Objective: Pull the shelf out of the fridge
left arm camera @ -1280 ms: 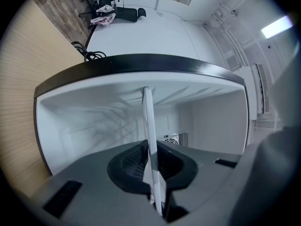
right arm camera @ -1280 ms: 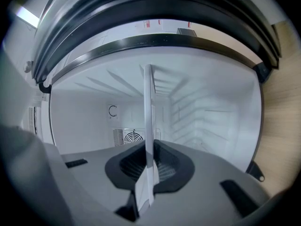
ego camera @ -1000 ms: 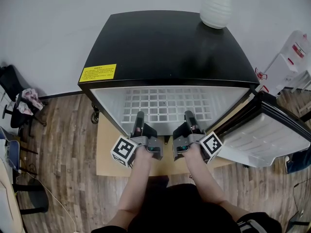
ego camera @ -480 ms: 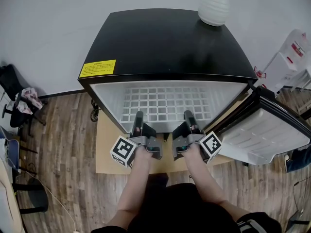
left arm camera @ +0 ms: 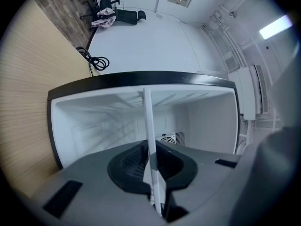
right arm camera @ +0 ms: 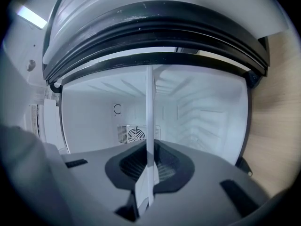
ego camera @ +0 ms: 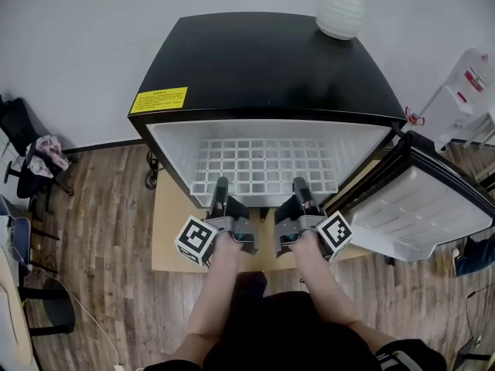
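A white wire-grid shelf [ego camera: 263, 165] sticks out level from the open black fridge [ego camera: 263, 68]. My left gripper [ego camera: 221, 185] is shut on the shelf's front edge left of its middle. My right gripper [ego camera: 299, 184] is shut on the same edge, right of the middle. In the left gripper view the shelf [left arm camera: 149, 126] shows edge-on as a thin white strip clamped between the dark pads of the left gripper [left arm camera: 151, 160]. The right gripper view shows the same: the shelf [right arm camera: 150, 117] runs straight into the closed jaws of the right gripper [right arm camera: 149, 167].
The fridge door [ego camera: 421, 211] hangs open at the right, close to my right arm. A white ribbed vase [ego camera: 340, 6] stands on the fridge top. The fridge rests on a light wooden board [ego camera: 166, 238]. A chair with clothes [ego camera: 35, 165] is at the left, a white stand [ego camera: 464, 91] at the right.
Slightly more of the shelf grid shows in front of the fridge's top edge than a second ago. Both grippers keep their hold on the front edge.
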Available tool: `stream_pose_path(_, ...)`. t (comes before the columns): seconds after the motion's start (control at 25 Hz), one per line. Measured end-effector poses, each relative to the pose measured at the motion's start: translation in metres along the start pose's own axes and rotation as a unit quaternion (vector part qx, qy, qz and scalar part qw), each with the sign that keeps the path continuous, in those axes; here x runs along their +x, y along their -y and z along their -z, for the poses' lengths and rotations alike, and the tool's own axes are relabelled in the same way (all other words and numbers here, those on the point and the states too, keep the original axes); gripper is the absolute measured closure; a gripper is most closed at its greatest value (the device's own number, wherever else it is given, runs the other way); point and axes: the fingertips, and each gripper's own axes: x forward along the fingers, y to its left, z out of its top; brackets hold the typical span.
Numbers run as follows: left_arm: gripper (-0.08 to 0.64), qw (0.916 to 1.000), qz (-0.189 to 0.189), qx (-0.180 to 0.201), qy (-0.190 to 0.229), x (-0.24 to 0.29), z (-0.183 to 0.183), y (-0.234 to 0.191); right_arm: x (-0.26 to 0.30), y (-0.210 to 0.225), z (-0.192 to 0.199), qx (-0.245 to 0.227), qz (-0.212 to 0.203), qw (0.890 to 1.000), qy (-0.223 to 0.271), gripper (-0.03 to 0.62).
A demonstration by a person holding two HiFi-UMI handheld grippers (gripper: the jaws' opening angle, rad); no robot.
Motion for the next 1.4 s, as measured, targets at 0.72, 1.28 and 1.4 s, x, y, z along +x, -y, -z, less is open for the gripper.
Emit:
stream_pose_path(0.72,0.532,1.0,-0.001,-0.002,0.009,-0.018,0.003,0.0,-0.018,0.0,0.006,-0.001,-0.001,1.0,-0.008,0.58)
stream_pose_path(1.28,0.534,1.0,0.0,-0.008,0.005,-0.024,0.003,0.001,-0.024,-0.001,0.007,-0.002,-0.002,1.0,-0.003,0.58)
stream_pose_path(1.4,0.532,1.0,0.0,-0.008,0.004,-0.024,0.004,0.0,-0.024,0.0,0.007,-0.001,-0.002,1.0,-0.002,0.58)
